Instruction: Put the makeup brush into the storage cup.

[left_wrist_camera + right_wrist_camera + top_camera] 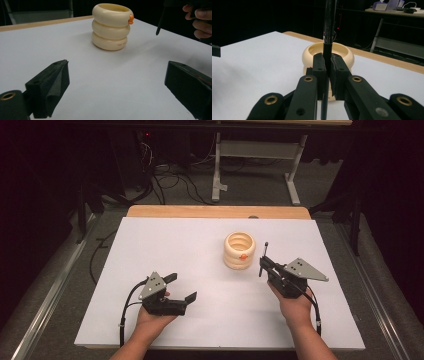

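Pinching a thin black pen, upright, glossy, right gripper

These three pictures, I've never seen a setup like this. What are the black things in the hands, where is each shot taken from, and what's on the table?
A person sits at a table with a white top and holds a hand-operated gripper in each hand; no robot arm is involved. The high view looks down from above the person. The other two come from small cameras riding on the grippers, looking along their fingers.

The left gripper is open with nothing between its fingers. The right gripper is shut on a thin black pen, held roughly upright.

On the table stands a cream holder shaped like three stacked rings, open at the top, with a small orange spot on its side. The pen is beside it, not yet inside.
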`<state>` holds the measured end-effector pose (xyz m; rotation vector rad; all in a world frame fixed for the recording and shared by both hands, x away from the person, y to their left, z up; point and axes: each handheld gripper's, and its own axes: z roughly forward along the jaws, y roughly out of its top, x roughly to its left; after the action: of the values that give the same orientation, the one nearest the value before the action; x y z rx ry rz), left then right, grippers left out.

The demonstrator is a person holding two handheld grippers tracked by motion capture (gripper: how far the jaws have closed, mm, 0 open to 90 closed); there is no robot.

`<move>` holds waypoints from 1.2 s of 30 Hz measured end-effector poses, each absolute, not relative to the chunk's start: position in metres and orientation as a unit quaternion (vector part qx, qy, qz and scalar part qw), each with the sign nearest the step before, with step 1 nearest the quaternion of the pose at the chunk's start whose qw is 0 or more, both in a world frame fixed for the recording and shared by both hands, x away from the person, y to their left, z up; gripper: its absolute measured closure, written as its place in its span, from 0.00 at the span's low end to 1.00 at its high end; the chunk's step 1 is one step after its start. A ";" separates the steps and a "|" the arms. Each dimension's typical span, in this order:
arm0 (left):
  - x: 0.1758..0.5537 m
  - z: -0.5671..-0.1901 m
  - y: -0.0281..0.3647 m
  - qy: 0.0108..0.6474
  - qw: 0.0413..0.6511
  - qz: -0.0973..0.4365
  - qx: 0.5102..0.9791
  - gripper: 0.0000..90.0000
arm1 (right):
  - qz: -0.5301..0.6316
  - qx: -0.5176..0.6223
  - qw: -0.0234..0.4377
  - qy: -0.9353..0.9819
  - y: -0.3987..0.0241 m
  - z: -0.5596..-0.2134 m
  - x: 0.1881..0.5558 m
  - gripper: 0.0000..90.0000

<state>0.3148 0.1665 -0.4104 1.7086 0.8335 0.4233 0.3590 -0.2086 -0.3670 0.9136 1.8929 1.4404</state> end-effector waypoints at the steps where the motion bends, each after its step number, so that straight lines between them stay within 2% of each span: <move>1: 0.315 -0.410 0.166 0.355 0.561 0.180 0.726 0.05 | 0.542 0.345 0.289 0.709 -0.208 -0.366 0.360 0.96; 7: 0.315 -0.410 0.166 0.355 0.560 0.182 0.726 0.00 | 0.547 0.346 0.290 0.705 -0.206 -0.361 0.365 0.96; 24: 0.313 -0.409 0.166 0.349 0.565 0.181 0.725 0.00 | 0.554 0.347 0.298 0.695 -0.203 -0.340 0.383 0.96; 36: 0.313 -0.409 0.167 0.348 0.566 0.181 0.725 0.00 | 0.555 0.352 0.299 0.692 -0.200 -0.337 0.392 0.96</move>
<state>0.3129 0.1675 -0.4090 1.7047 0.8193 0.4255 0.3923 -0.2005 -0.3375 0.9350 1.8381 1.4728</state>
